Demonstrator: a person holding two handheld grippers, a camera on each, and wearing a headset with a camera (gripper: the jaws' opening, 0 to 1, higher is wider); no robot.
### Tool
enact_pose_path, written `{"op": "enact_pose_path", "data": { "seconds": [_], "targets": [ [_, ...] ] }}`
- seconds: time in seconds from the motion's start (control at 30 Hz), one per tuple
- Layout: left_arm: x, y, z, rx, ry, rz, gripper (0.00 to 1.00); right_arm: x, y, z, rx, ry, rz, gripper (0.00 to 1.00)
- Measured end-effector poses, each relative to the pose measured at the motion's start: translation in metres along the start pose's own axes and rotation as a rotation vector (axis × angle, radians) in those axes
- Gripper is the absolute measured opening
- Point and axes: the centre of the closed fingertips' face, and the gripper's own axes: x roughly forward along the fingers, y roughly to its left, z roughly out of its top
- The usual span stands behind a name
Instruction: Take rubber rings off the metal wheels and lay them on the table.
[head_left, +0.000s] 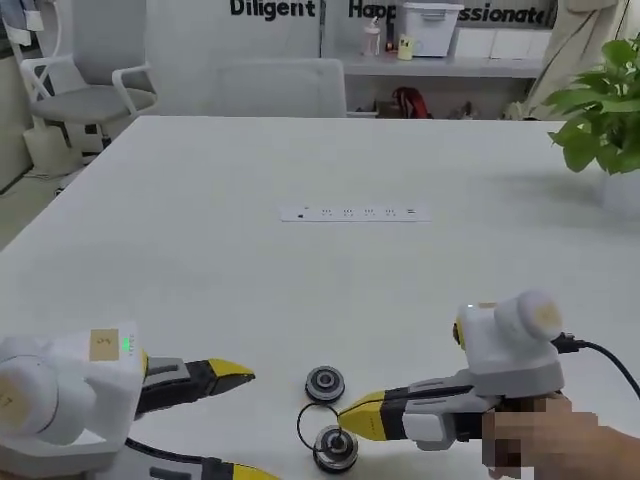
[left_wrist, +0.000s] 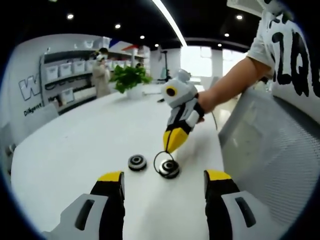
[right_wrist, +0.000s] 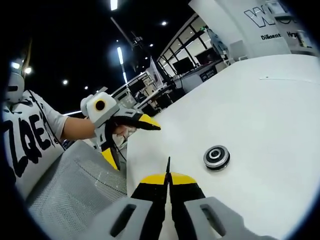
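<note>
My right gripper (head_left: 343, 413) has its jaws pressed together on the rubber ring (head_left: 298, 424), which loops by the near wheel (head_left: 335, 449). Left gripper (left_wrist: 165, 177) jaws are spread, idle. Best to draw the ring clear, lay it flat on the worktop (head_left: 300, 280), then release. Left gripper view shows the loop open; right gripper view has it edge-on, a sliver.

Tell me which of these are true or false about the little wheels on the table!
1. A metal wheel and a second wheel sit on the table. True.
2. The right hand-held gripper pinches a black rubber ring. True.
3. The left hand-held gripper is shut on a wheel. False: its jaws stand open, holding nothing.
4. The plant stands between the wheels. False: it stands at the table's far right.
</note>
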Motion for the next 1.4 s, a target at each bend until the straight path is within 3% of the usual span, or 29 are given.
{"op": "enact_pose_path", "data": {
  "seconds": [0.43,0.87,1.4],
  "targets": [
    [-0.015,0.009,-0.005,-0.032,-0.005,0.047,0.72,0.014,-0.002,0.009,0.005,-0.008,-0.001,0.00],
    [-0.022,0.015,-0.007,-0.058,-0.012,0.078,0.73,0.035,-0.006,0.002,-0.012,0.027,-0.018,0.00],
    [-0.021,0.015,-0.012,-0.066,-0.004,0.078,0.73,0.046,-0.007,-0.011,-0.128,0.088,-0.047,0.00]
  ]
}}
